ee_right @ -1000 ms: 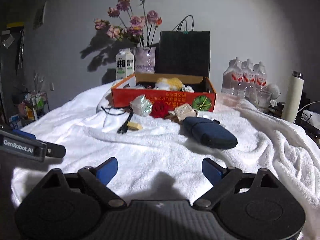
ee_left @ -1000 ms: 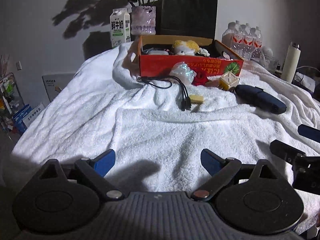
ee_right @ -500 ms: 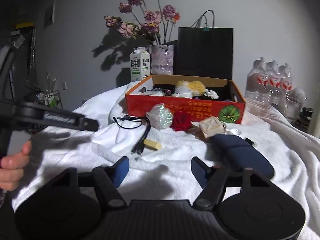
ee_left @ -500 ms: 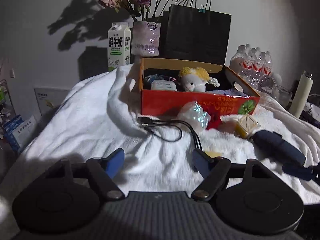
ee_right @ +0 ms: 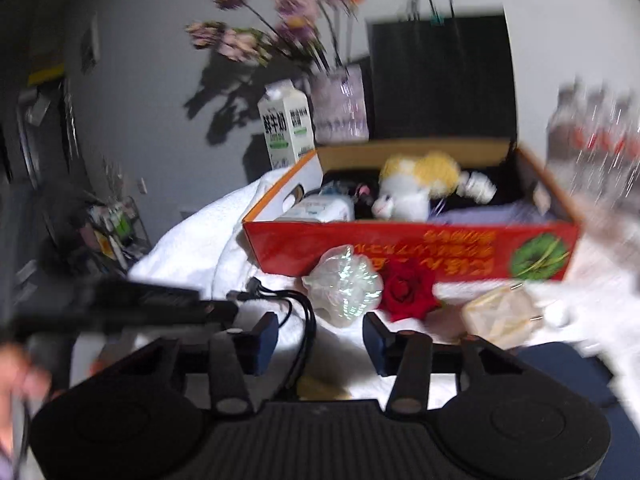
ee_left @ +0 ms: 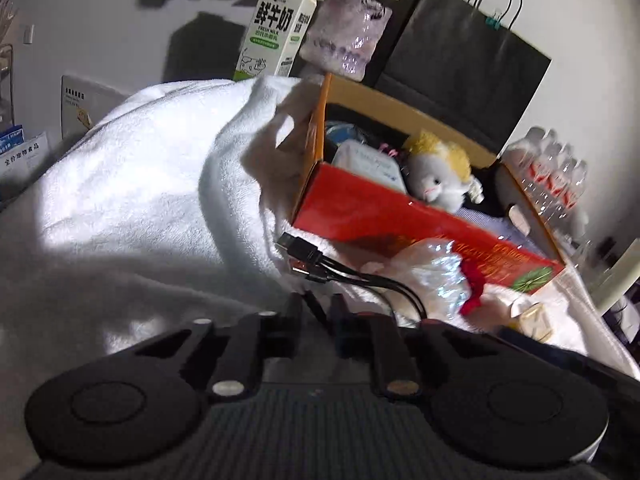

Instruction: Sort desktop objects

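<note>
A red cardboard box sits on the white towel and holds a plush toy and other items. A black multi-plug cable lies in front of it, next to a shiny plastic wrap and a red rose. My left gripper is shut on the cable. In the right wrist view the box, cable, wrap and rose show again. My right gripper is open above the towel, straddling the cable. The left gripper shows at the left.
A milk carton, a flower vase and a black paper bag stand behind the box. Water bottles are at the right. A navy pouch, a pale packet and a yellow piece lie near my right gripper.
Both grippers have moved forward toward the box. My left gripper has closed on the black cable. My right gripper has narrowed but stays open.
</note>
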A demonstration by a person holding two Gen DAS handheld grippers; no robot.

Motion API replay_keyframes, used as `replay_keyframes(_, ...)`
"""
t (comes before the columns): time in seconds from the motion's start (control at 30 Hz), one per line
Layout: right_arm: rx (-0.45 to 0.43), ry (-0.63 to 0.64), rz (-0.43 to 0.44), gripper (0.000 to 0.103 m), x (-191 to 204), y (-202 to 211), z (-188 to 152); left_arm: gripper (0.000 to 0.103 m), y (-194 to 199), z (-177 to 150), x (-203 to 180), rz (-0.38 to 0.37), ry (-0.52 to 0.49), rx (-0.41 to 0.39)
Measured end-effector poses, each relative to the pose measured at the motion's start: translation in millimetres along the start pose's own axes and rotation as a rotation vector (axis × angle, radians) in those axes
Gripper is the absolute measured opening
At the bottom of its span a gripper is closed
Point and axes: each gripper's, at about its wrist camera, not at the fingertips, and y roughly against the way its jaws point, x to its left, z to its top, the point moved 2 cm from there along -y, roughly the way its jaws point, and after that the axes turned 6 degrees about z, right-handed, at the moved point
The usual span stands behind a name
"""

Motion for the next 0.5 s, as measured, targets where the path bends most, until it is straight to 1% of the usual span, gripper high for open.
replay_keyframes(0.07,0.038,-0.062,0.038,0.041,-7.6,-21.2,3.6,0.006,12.5,-1.0,-0.2,0.019,-0.002,-0.033)
replay_keyframes(0.13,0.068,-0.101,0.051,0.037,-9.6,-40.1,3.9,0.006,27.6,-1.5,1.3,0.020,-0.006,-0.065)
replay_keyframes(0.2,0.093,-0.125,0.056,0.026,-8.4,-55.1,3.8,0.006,42.7,-3.5,5.5,0.013,0.008,-0.081)
replay_keyframes(0.23,0.096,-0.116,0.036,0.021,-6.3,-59.7,3.0,0.006,50.0,-4.7,7.6,0.016,0.012,-0.084)
replay_keyframes(0.27,0.098,-0.096,0.013,0.008,-3.0,-61.7,2.0,0.006,57.0,-6.6,10.3,0.023,0.016,-0.085)
replay_keyframes(0.3,0.094,-0.081,0.001,0.007,-0.3,-61.1,1.7,0.006,64.0,-8.4,13.2,0.028,0.021,-0.087)
replay_keyframes(0.37,0.071,-0.085,0.016,0.007,3.0,-50.0,2.3,0.006,78.3,-11.7,18.4,0.037,0.028,-0.093)
replay_keyframes(0.43,0.028,-0.064,0.025,0.006,10.8,-31.0,3.6,0.006,93.6,-15.2,20.9,0.037,0.026,-0.097)
replay_keyframes(0.5,-0.025,-0.017,-0.002,0.006,25.2,-6.5,3.2,0.006,108.6,-17.7,19.5,0.040,0.009,-0.104)
